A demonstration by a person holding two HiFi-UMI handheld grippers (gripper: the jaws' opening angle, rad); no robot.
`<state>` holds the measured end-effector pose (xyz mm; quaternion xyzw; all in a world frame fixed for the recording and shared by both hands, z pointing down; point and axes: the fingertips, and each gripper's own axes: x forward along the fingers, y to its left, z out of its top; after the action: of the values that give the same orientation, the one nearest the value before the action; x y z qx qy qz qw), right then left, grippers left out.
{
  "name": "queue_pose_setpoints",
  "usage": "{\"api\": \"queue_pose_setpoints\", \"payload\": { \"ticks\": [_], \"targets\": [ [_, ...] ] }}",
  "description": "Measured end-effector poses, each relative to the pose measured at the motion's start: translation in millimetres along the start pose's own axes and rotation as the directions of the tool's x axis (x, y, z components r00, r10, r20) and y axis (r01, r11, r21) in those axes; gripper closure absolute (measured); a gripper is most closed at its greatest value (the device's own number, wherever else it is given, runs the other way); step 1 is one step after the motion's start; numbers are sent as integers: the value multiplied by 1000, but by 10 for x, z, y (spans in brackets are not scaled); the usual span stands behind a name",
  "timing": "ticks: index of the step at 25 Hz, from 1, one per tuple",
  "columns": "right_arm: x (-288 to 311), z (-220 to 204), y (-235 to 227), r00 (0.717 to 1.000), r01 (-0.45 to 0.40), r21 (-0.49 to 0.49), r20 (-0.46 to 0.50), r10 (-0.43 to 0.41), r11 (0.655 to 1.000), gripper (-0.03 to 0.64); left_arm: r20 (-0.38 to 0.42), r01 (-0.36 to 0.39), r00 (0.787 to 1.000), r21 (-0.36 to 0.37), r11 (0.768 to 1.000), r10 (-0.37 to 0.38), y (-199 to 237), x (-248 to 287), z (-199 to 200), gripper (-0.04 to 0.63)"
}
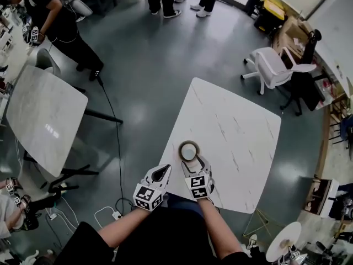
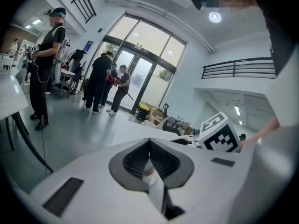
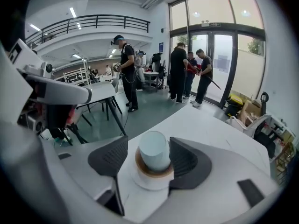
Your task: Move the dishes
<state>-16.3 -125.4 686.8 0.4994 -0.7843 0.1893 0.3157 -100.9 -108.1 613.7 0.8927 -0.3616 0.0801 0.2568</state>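
Observation:
A pale cup (image 1: 189, 150) stands on a white saucer with a brown ring (image 3: 150, 177), near the front edge of the white marble table (image 1: 231, 131). My right gripper (image 1: 190, 161) reaches over that edge. In the right gripper view the cup (image 3: 154, 150) stands between the two dark pads, with a gap showing on the left side. The right gripper (image 3: 148, 144) is open around it. My left gripper (image 1: 164, 173) hovers at the table's front left edge, beside the right one. Seen in the left gripper view, the left gripper (image 2: 149, 141) has its jaws closed together, empty.
A white office chair (image 1: 273, 68) stands past the table's far right corner. Another marble table (image 1: 44, 115) is off to the left, with a black cable (image 1: 117, 148) on the grey floor between. People stand at the far side and a person (image 1: 60, 21) at upper left.

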Motion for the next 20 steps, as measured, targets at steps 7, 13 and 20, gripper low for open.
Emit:
{"api": "queue_pose_setpoints", "payload": {
  "ticks": [7, 13, 20],
  "targets": [
    [283, -50, -54, 998, -13, -72, -55, 9, 997, 330, -7, -28, 1000, -31, 999, 28, 104, 149, 30, 578],
    [429, -168, -59, 998, 10, -188, -63, -22, 982, 330, -16, -17, 1000, -18, 1000, 16, 74, 248, -9, 578],
    [529, -159, -82, 999, 6, -188, -51, -15, 982, 325, -25, -24, 999, -20, 999, 24, 84, 271, -41, 578]
  ]
}}
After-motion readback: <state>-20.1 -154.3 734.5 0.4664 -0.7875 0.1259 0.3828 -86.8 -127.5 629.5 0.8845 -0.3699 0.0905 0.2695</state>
